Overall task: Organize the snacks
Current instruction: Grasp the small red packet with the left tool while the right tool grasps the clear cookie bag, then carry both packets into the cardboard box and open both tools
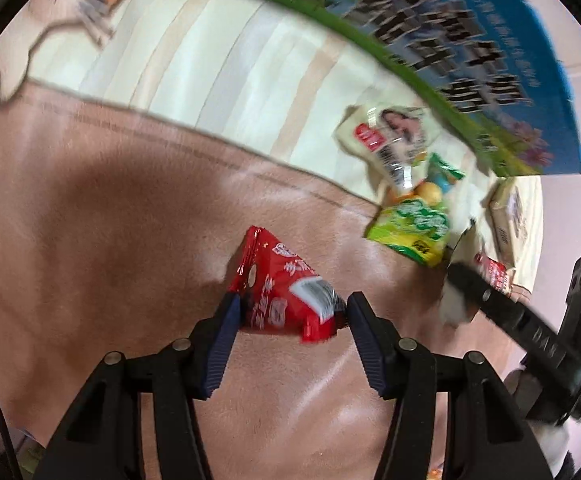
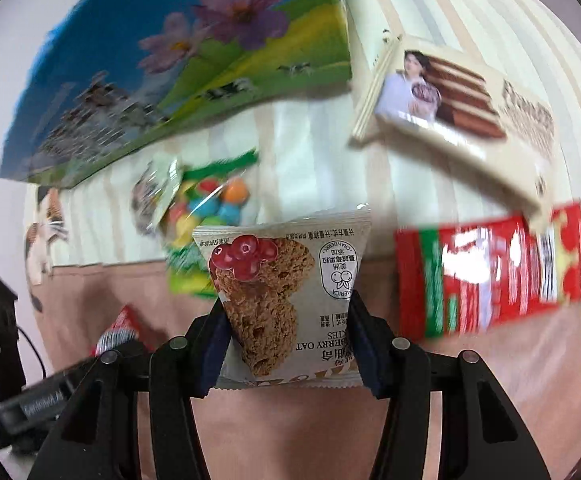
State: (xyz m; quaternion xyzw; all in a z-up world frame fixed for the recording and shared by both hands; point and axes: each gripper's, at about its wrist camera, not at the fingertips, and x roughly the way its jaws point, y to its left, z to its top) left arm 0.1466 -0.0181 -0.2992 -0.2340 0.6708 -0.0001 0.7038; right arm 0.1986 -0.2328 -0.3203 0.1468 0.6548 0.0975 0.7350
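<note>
My left gripper [image 1: 290, 312] is shut on a small red snack packet [image 1: 286, 292] and holds it over the pinkish-brown cloth. My right gripper [image 2: 286, 320] is shut on a white cranberry oat cookie packet [image 2: 286, 284]. The red packet also shows low at the left in the right wrist view [image 2: 118, 330]. The right gripper shows at the right edge of the left wrist view [image 1: 502, 304].
A blue and green milk carton box [image 2: 162, 80] stands at the back. Near it lie a green candy bag [image 1: 414, 224], a white snack packet [image 1: 390, 136], a cream wafer box [image 2: 462, 108] and a red and green packet [image 2: 490, 272]. The cloth has cream stripes [image 1: 210, 64].
</note>
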